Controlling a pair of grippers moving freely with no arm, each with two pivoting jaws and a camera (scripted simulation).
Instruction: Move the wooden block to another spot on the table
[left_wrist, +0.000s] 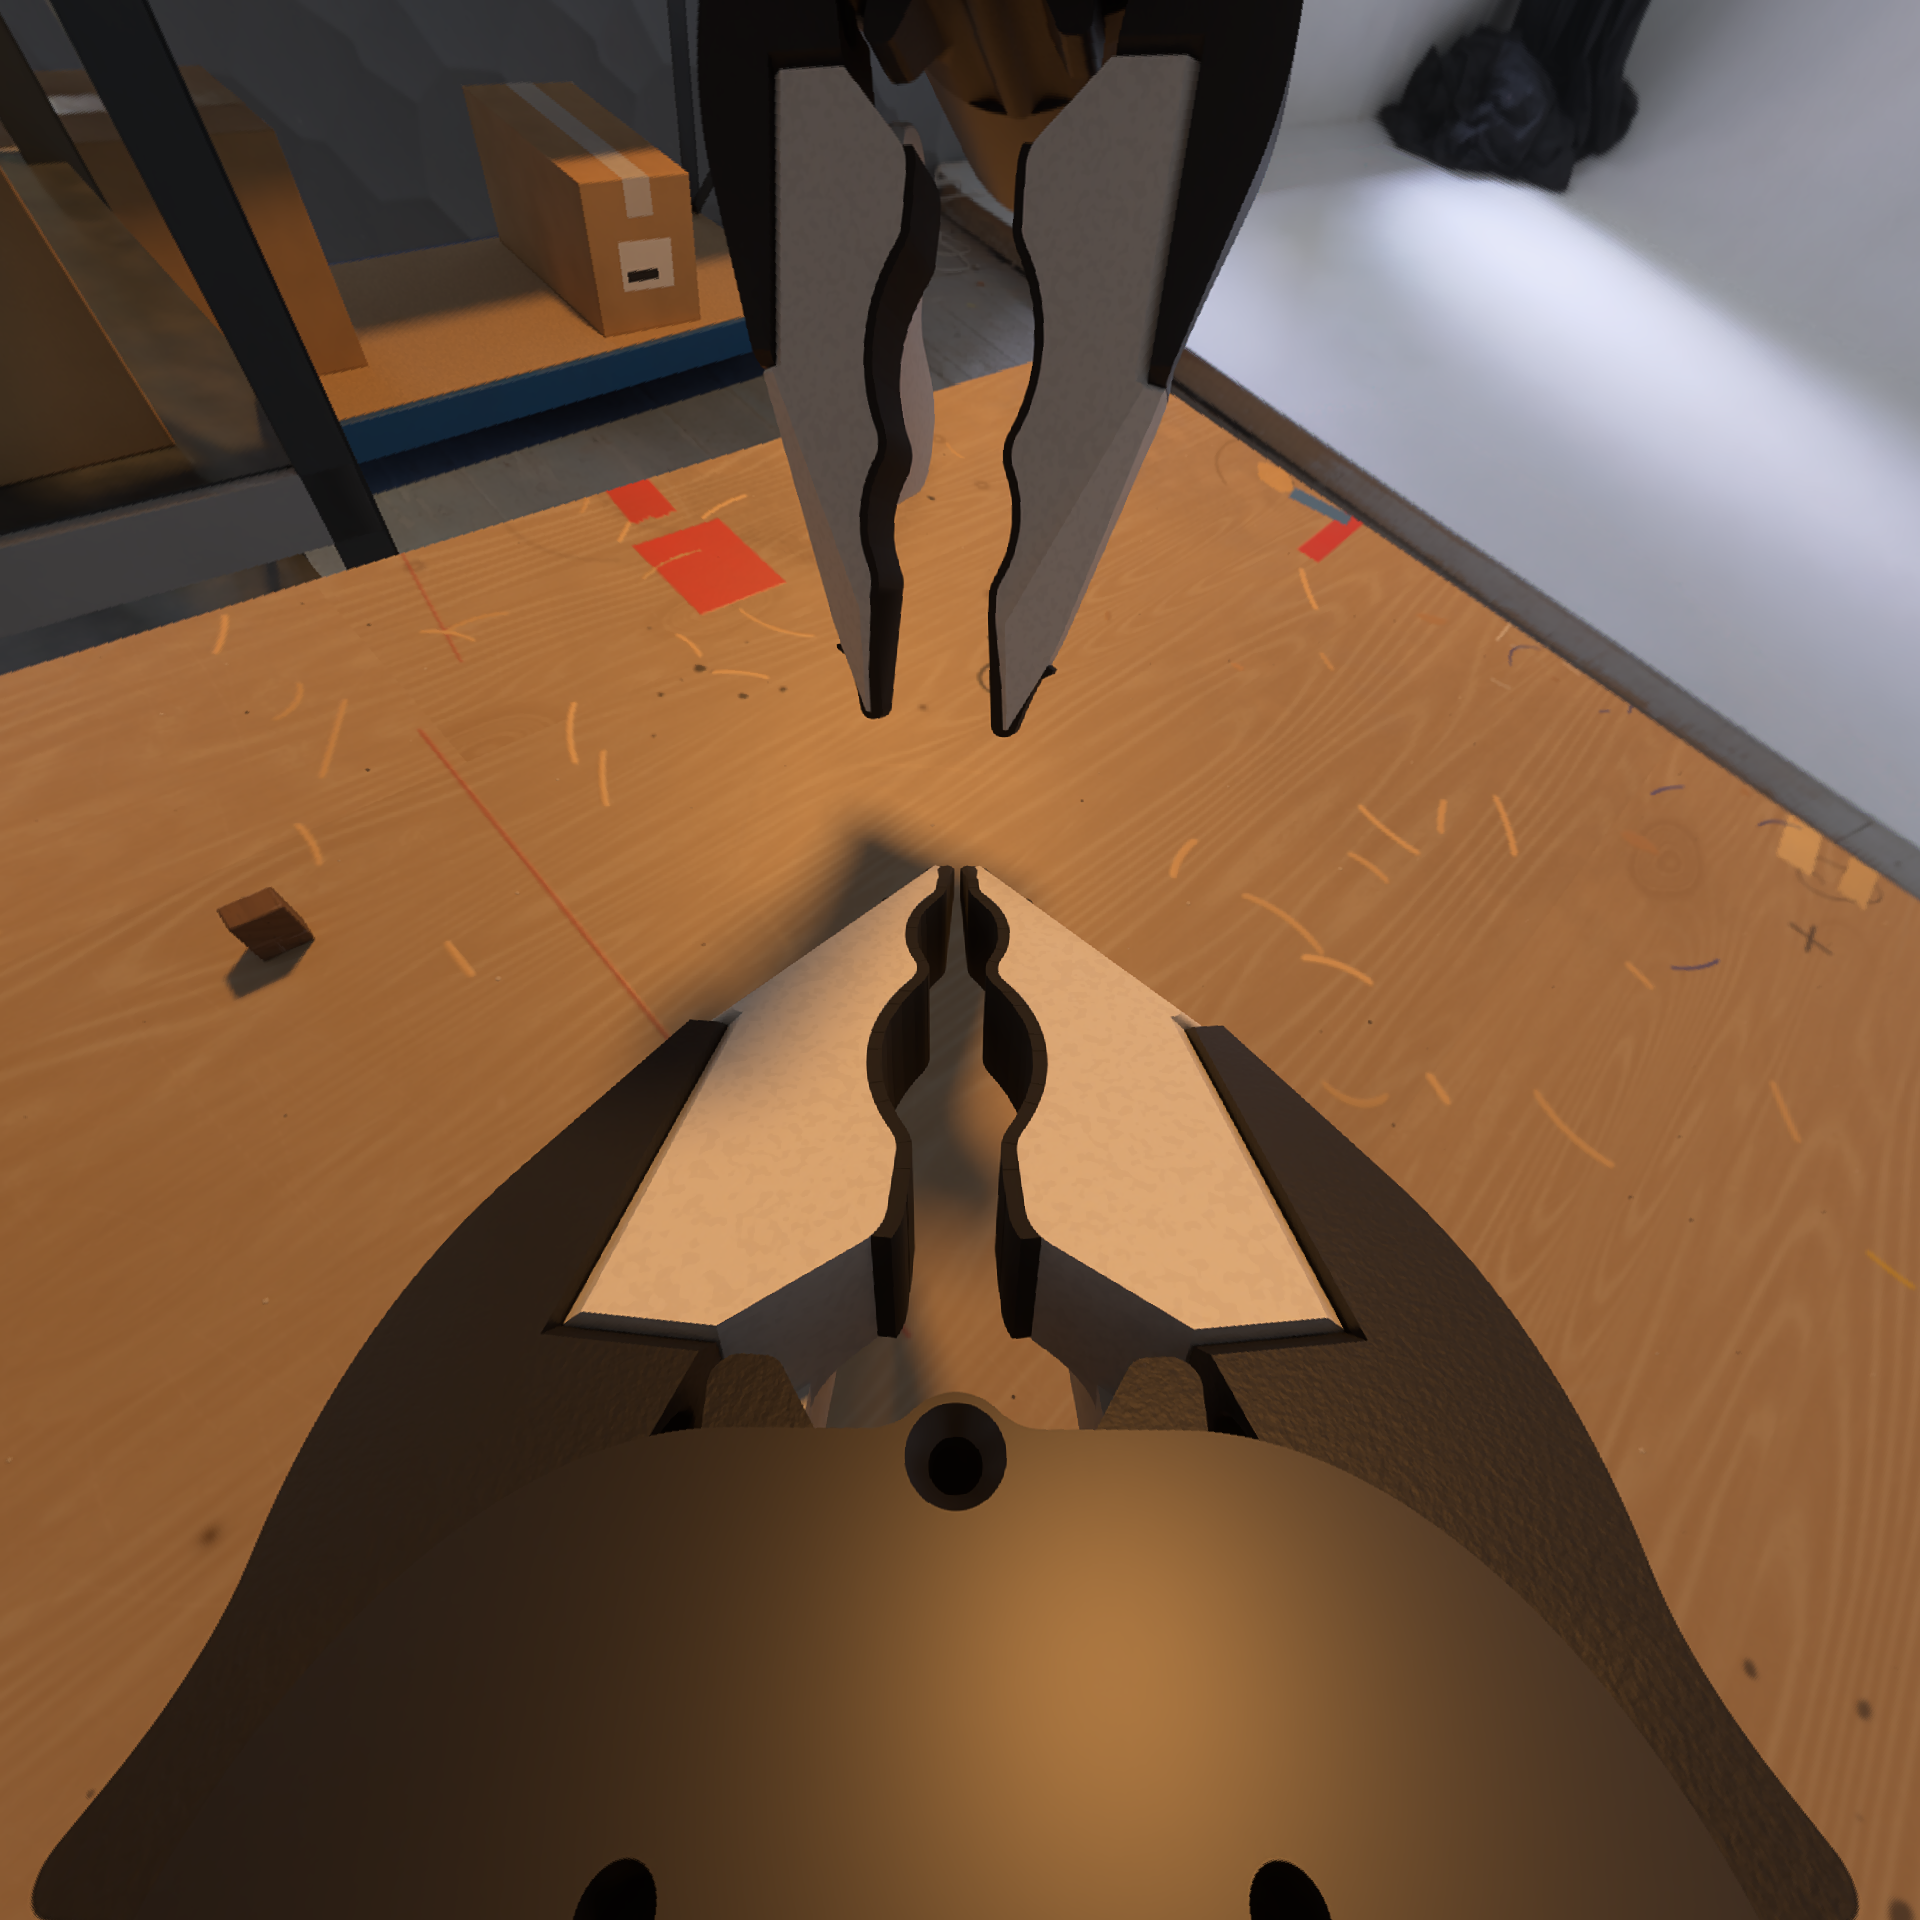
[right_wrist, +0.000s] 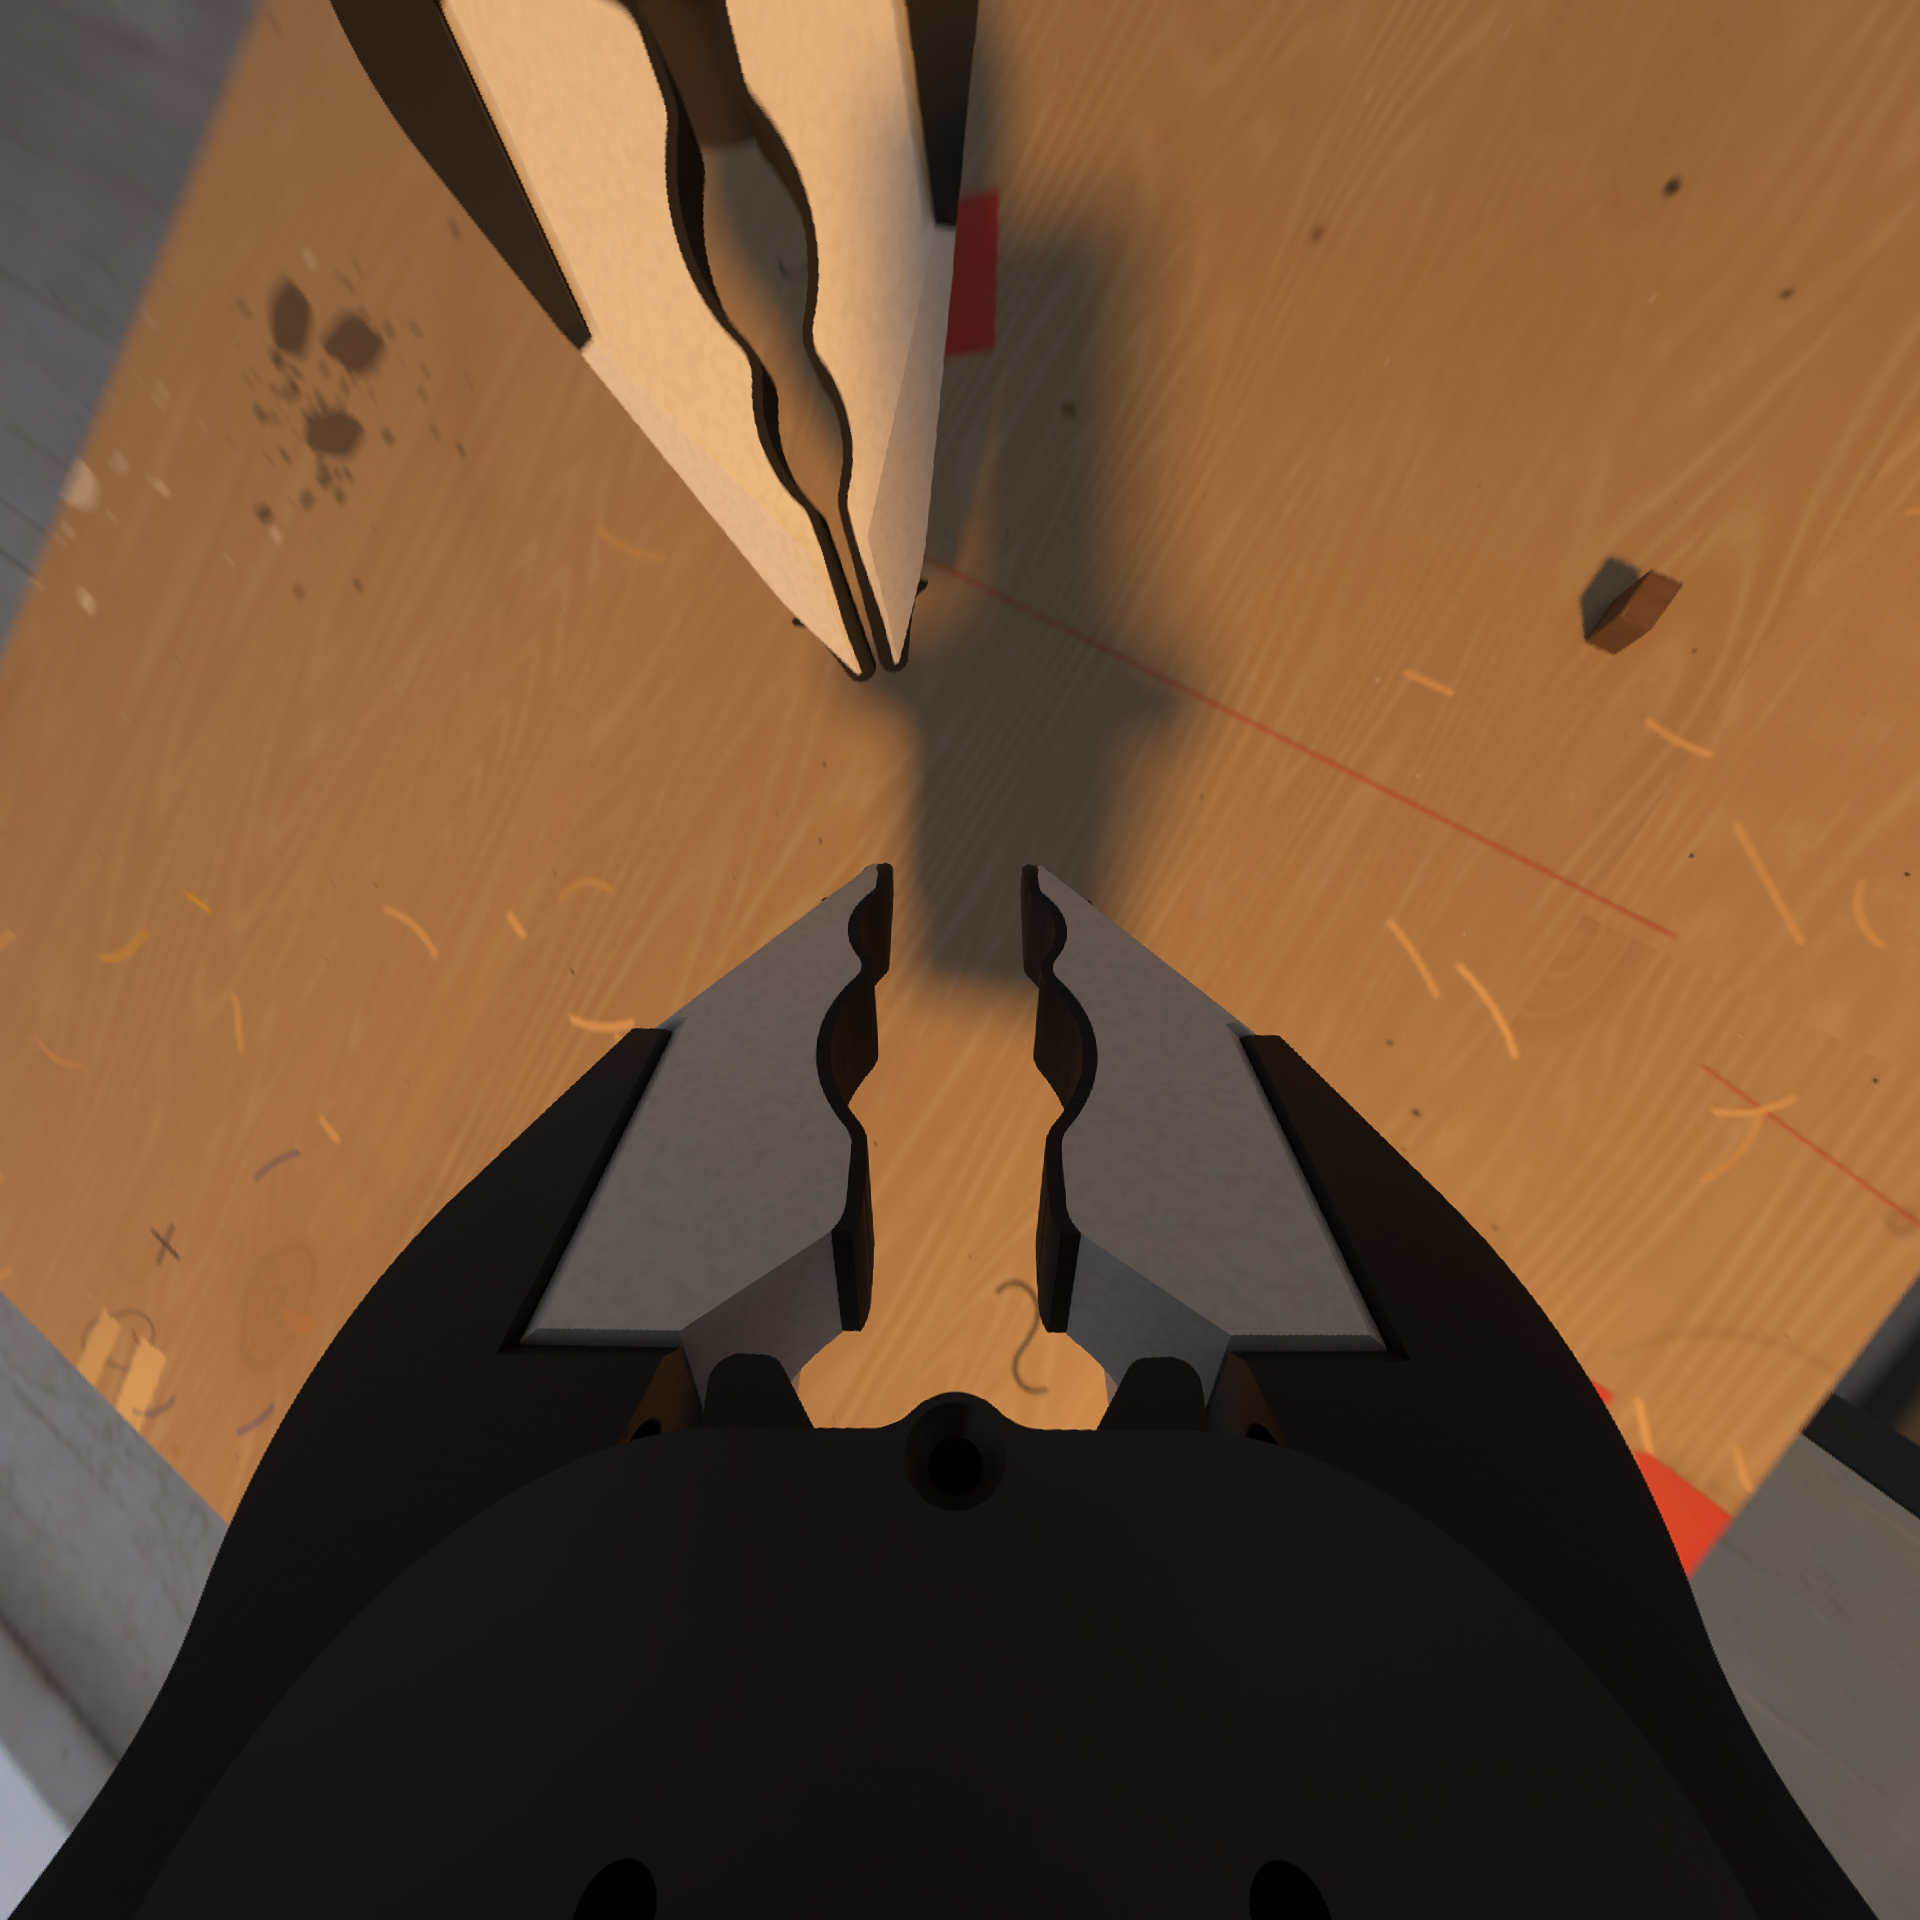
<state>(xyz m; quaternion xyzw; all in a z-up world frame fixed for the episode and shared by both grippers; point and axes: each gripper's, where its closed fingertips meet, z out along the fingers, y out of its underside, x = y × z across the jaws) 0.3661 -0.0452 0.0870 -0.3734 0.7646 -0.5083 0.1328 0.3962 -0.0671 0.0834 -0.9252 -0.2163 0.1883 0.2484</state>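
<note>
Left claw (left_wrist: 954, 871): mine, tips pressed together, nothing between them; it hangs over bare bench.
Right claw (right_wrist: 956, 869): mine too, tips apart with a clear gap, empty; it faces the left claw tip to tip, near but not touching.
Wooden block (left_wrist: 264, 922): small, dark brown, lying on the bench well off to the left of my left claw's line; in the right wrist view it sits far right of centre (right_wrist: 1629, 611). Neither claw is near it.
Bench (left_wrist: 1455, 1091): scratched plywood with thin red lines and red tape patches (left_wrist: 707, 564); cardboard box (left_wrist: 597, 208) on a shelf beyond the far edge.
Stage, as I judge it: approach not begun; the block is untouched.
Risk 1: both claws point at each other, so a swing toward the block could clip 1 against the other.
Risk 2: the left claw must part its tips before descending, or it will knock the block away.
Risk 3: the block is small and sits skewed to my tips; a grip across corners could twist it out.
</note>
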